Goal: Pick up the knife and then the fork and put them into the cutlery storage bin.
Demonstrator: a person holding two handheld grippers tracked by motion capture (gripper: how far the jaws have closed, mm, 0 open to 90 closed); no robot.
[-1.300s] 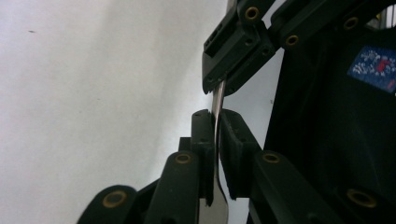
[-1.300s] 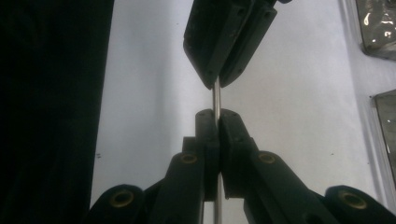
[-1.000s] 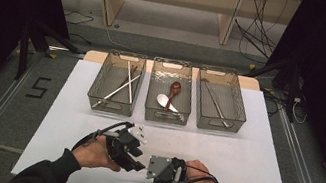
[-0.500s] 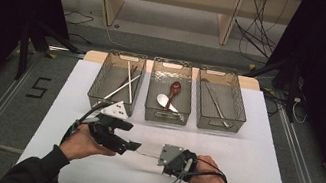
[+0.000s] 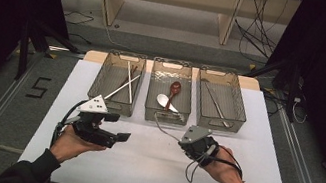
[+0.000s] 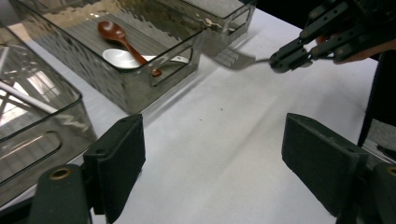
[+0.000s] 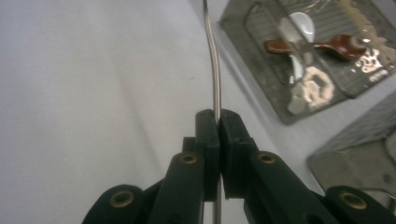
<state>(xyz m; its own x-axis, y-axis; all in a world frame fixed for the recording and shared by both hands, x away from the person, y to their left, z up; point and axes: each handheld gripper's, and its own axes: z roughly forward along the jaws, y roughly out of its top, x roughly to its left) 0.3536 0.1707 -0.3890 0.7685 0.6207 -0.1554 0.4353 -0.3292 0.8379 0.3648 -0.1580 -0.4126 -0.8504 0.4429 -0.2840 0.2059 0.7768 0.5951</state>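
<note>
With my left gripper [image 5: 123,136] just opened wide and empty, my right gripper [image 7: 217,122] pinches the thin silver metal fork [image 7: 214,70] above the white table [image 5: 138,163], so I'd carry it level toward the clear plastic bins [image 5: 166,117].

three clear bins [image 5: 117,81], two spoons [image 5: 174,89], one fork [image 6: 236,59], two grippers [image 5: 102,130].

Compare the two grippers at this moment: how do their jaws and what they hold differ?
The left gripper has its jaws wide apart with nothing between them; they have just been opening. The right gripper has its jaws pressed shut on the handle of a metal fork. The left gripper sits low near the chopstick bin; the right gripper holds the fork above the table. Both are hand-held, with black jaws.
</note>
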